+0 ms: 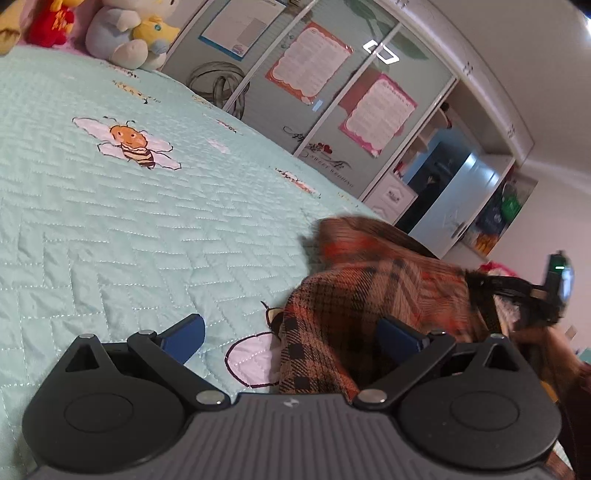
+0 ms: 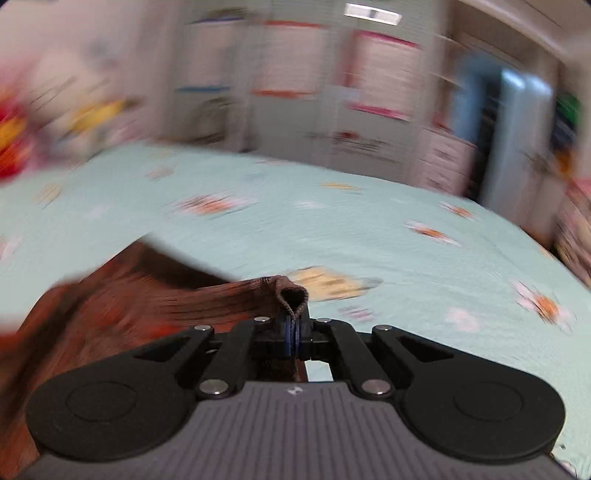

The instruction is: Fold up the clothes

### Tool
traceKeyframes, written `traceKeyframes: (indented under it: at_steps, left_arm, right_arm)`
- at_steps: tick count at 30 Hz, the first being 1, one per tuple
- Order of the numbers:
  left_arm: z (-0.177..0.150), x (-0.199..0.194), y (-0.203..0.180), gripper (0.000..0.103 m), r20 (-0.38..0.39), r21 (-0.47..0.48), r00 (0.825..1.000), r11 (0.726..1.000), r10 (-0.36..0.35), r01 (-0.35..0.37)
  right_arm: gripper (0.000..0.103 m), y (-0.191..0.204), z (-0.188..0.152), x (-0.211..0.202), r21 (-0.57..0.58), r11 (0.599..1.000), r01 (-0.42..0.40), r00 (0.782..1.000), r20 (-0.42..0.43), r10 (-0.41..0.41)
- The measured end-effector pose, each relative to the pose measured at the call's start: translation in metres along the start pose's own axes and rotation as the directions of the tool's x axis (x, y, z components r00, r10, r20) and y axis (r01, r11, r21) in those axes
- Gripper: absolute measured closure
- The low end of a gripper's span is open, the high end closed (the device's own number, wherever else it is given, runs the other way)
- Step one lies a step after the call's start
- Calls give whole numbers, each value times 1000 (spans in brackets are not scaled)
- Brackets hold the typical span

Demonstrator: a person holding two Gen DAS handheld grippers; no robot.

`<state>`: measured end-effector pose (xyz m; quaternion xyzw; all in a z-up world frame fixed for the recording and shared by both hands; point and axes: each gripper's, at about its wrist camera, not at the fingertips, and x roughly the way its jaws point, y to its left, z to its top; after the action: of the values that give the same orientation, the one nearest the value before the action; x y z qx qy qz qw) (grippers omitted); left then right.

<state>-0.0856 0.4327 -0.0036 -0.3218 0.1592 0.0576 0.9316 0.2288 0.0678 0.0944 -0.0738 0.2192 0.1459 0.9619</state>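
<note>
Garment: I see a brown and orange plaid garment (image 1: 373, 291) on the bed, bunched in a heap near the edge of the bedspread; in the right wrist view it spreads from the lower left up to my right claw (image 2: 110, 317).
Held part: a ribbed brown edge of the garment (image 2: 291, 295) is folded into a small loop that sticks out just above the blue pads.
Right gripper: my right gripper (image 2: 293, 338) is clenched on this ribbed edge, the two blue pads pressed together with the cloth between them. The cloth hangs from it to the left.
Right gripper from the other side: in the left wrist view I see it as a dark shape with a small green light (image 1: 554, 280) at the far right, touching the garment's edge.
Left gripper: my left gripper (image 1: 291, 336) is released, its jaws stand wide apart. The left blue finger (image 1: 184, 338) is over bare bedspread; the right blue finger (image 1: 400, 339) is in front of the plaid cloth. I cannot tell if it touches the cloth. Nothing is pinched between them.
Bedspread: a pale green quilted bedspread (image 1: 110, 229) with printed bees (image 1: 133, 144) lies under everything.
Far end of bed: some plush toys (image 1: 125, 33) sit there.
Behind the bed: a wardrobe with sliding doors (image 1: 332, 110) carries pink framed papers (image 1: 310, 61).
Sharpness: the right wrist view is strongly blurred, so small details there I cannot read.
</note>
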Motion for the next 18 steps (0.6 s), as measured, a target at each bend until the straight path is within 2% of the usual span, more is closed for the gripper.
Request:
traceKeyframes:
  at_steps: [1,2,4,5,7,9,12,15,17,18]
  left_arm:
    - [0,0,0,0,1,0,1000,1000,-1,1]
    - [0,0,0,0,2,3,1000,1000,0,0]
    - [0,1,0,0,4,3,1000,1000,-2,2]
    - [0,1,0,0,6,1,1000,1000,-3,3]
    - [0,1,1,0,9,-4,1000,1000,-6,6]
    - [0,0,1,0,10,-4,1000,1000,-6,6]
    - [0,0,0,0,6,-4,1000,1000,-4,4]
    - [1,1,-1,0,-2,0,1000,1000,5,-5]
    - [2,2,-3,0,-10,8,1000,1000,16,-16]
    - [2,3,-4,0,-15,15,1000,1000,24,-23]
  right_arm:
    - [103,-16,4,16,51,998,40,998,-46,-38]
    - [102,-31,4,34,99,994,53,993,-114,-42]
    - [89,-54,-8,58,141,981,136,976,-189,-108]
    - [80,-60,-14,62,141,971,191,965,-206,-160]
    - [78,-70,-27,58,147,951,272,947,-218,-237]
    - [78,-79,-40,45,165,943,288,941,-230,-247]
    - [78,-81,-51,7,164,953,254,955,-202,-219]
    - [77,-68,-60,-61,207,963,172,982,-115,-151]
    - [73,-57,-71,-119,323,944,62,998,-52,-48]
    - [67,-47,-76,-136,390,920,-31,998,-31,46]
